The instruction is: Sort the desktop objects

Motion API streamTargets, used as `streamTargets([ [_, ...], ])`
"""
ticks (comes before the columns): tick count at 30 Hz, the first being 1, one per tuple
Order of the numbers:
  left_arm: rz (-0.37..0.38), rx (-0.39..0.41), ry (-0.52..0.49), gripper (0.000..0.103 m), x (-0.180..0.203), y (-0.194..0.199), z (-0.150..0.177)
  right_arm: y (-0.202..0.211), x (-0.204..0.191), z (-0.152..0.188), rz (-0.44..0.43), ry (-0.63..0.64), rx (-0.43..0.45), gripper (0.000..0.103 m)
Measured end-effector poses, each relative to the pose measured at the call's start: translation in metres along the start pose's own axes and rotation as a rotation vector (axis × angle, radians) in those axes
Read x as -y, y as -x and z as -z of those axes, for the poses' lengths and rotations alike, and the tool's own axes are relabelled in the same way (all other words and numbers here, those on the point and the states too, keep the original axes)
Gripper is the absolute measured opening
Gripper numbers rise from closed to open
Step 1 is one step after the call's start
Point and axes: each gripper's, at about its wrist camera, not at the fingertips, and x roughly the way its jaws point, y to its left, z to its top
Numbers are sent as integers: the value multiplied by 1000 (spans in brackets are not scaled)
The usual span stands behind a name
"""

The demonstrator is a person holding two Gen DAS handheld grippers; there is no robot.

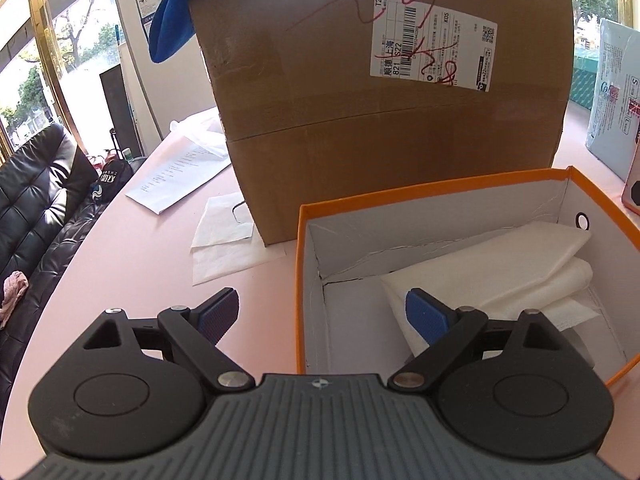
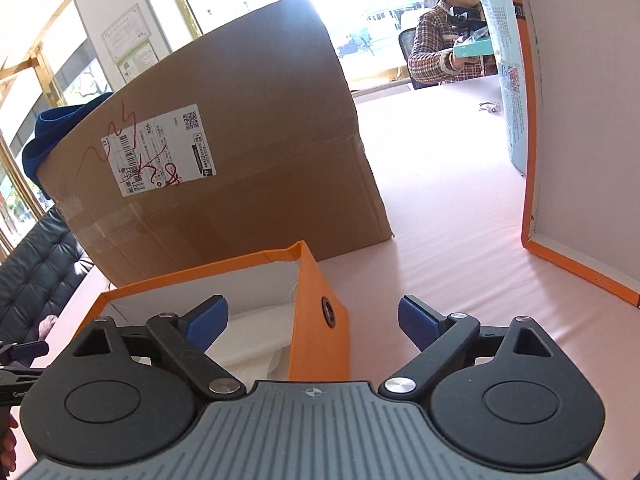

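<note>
An open orange shoebox (image 1: 299, 288) with a white inside sits on the pink table (image 1: 120, 272). Folded white wrapping paper (image 1: 500, 272) lies in it. My left gripper (image 1: 322, 316) is open and straddles the box's left wall: one pad is outside over the table, the other over the paper, and nothing is gripped. In the right wrist view the same shoebox (image 2: 316, 320) shows its end wall with a black eyelet. My right gripper (image 2: 314, 320) is open across that wall, one pad over the box's inside and one over the table, holding nothing.
A large brown cardboard carton (image 1: 380, 120) (image 2: 224, 160) stands just behind the shoebox, with a blue cloth (image 1: 176, 20) on top. The orange lid (image 2: 580, 160) stands upright at the right. Papers (image 1: 180, 176) and a tissue (image 1: 228, 240) lie left. A person (image 2: 436, 48) is across the table.
</note>
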Motion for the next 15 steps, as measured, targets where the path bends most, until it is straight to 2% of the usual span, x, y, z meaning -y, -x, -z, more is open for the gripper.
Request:
streamTargets([
  [5, -22, 65, -21, 90, 16, 14, -6, 8, 9, 0, -29, -11, 7, 92],
  [7, -7, 97, -19, 90, 25, 24, -11, 13, 13, -1, -34, -9, 15, 92],
  [11, 85, 133, -13, 90, 53, 33, -18, 25, 23, -2, -25, -10, 47, 92],
  [15, 183, 141, -82, 90, 97, 35, -21, 36, 39, -2, -14, -30, 66, 92],
])
